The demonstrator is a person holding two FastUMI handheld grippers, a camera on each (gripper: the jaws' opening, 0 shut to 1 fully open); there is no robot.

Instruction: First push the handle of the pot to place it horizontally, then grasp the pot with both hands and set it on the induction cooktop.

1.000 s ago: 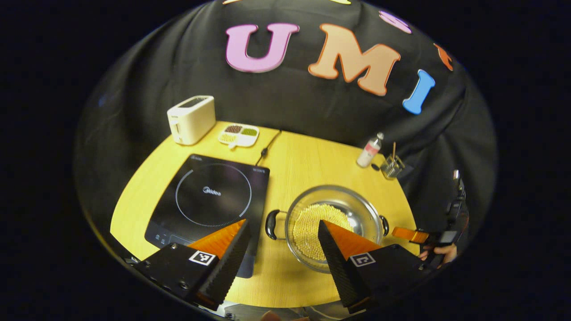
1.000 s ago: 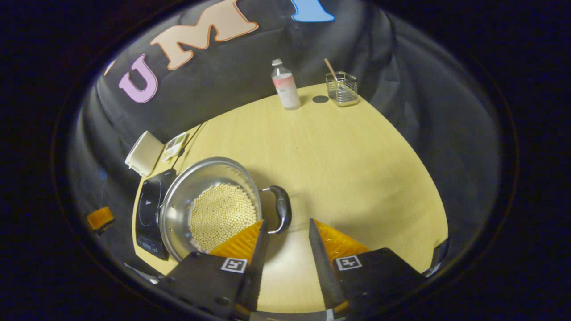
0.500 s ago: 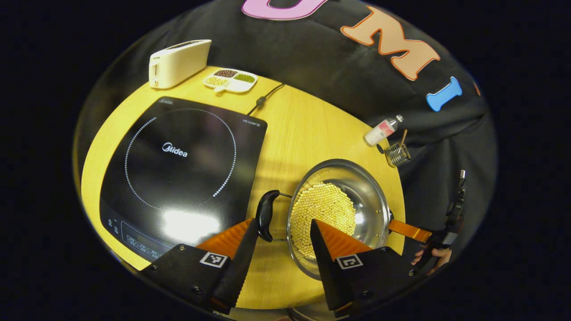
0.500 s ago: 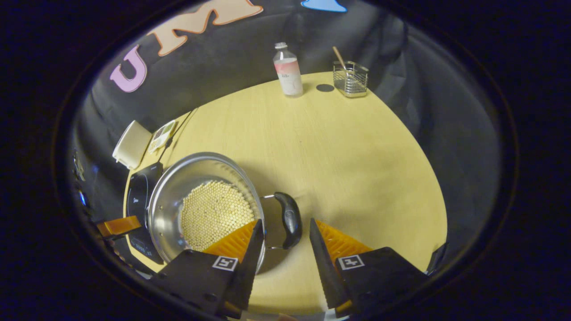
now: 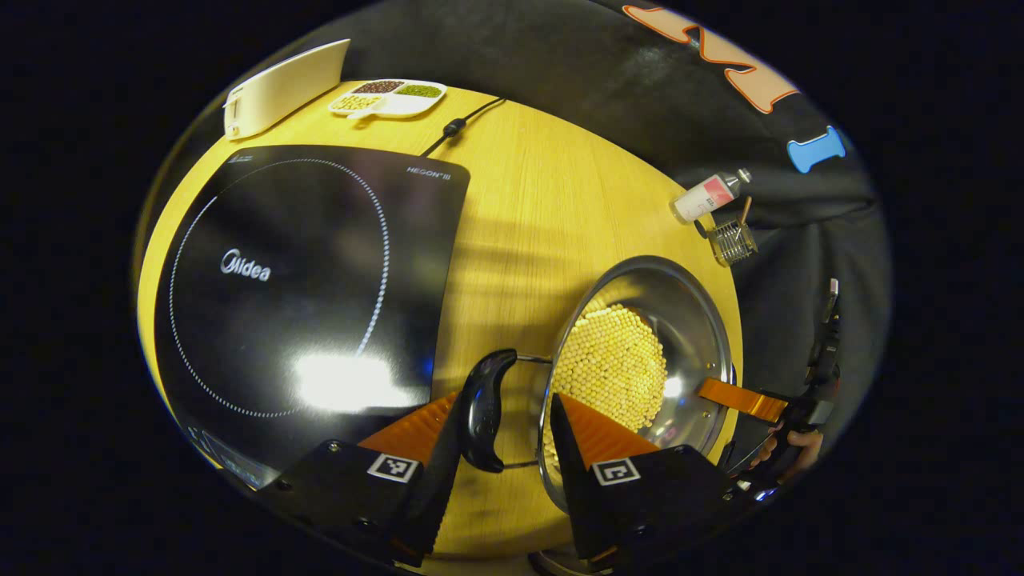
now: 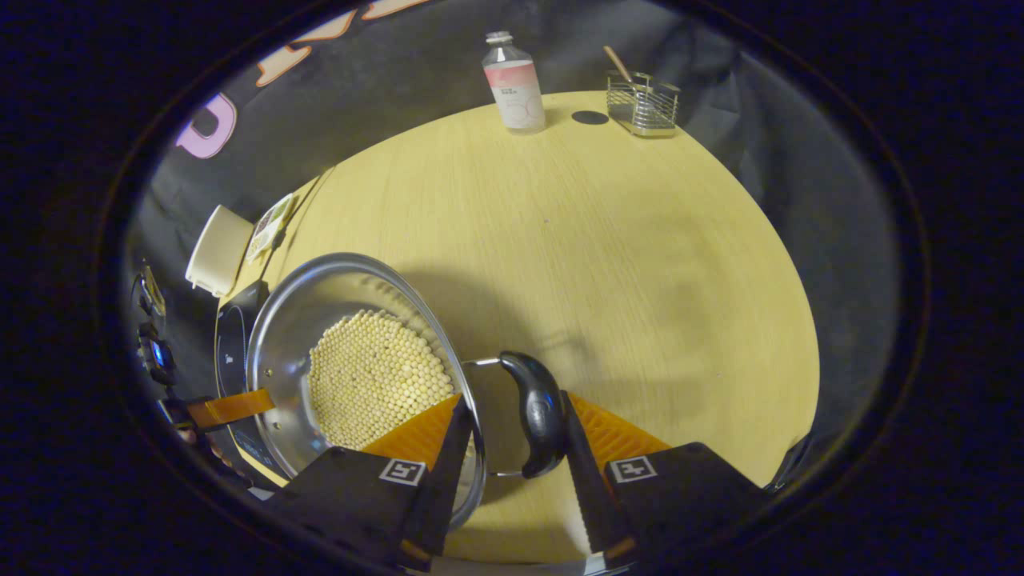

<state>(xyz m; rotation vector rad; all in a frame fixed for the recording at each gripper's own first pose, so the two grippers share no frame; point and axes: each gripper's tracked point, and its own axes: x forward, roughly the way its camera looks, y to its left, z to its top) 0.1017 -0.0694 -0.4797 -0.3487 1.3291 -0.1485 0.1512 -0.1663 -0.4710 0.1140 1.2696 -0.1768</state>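
The shiny steel pot (image 5: 640, 376) full of pale beads sits near the yellow wooden table's (image 5: 528, 208) front edge, beside the black induction cooktop (image 5: 304, 272). Both grippers, left (image 5: 502, 420) and right (image 6: 512, 420), are spread open, each straddling a black pot handle (image 5: 482, 410) without clamping.

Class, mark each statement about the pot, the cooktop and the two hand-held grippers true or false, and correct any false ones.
1. The pot already sits on the induction cooktop. False: it stands on the wooden table, beside the cooktop.
2. The pot holds small pale yellow beads. True.
3. The left hand-held gripper has a black pot handle between its open fingers. True.
4. The right hand-held gripper is clamped on the bottle. False: it is open around the pot's other handle; the bottle stands at the table's far edge.
5. The wire holder lies inside the pot. False: it stands near the bottle.
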